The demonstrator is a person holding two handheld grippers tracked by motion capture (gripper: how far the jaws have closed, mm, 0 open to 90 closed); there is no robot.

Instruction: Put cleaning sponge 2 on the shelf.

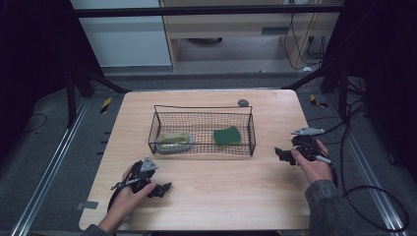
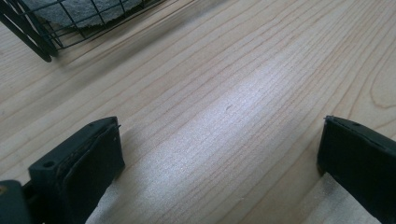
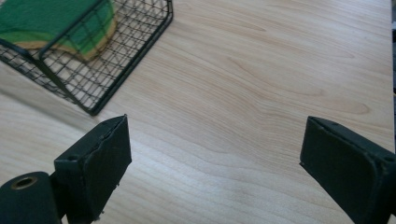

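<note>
A pale wooden table (image 1: 211, 196) carries a black wire basket (image 1: 202, 109) near its middle, set a little toward the far edge. Inside the basket, a grey-green sponge (image 1: 173, 140) lies in the left end and a green sponge (image 1: 227, 135) with a yellow underside lies in the right end, the two well apart. A small grey round object (image 1: 243, 103) sits on the table just behind the basket's far right corner. The left gripper (image 1: 164, 187), held in a hand at the near left of the table, rests low over bare wood in front of the basket's left end; its jaws stand wide apart with nothing between them. The right gripper (image 1: 280, 154), held to the right of the basket, also has its jaws spread wide and empty, pointing toward the basket's right end.
</note>
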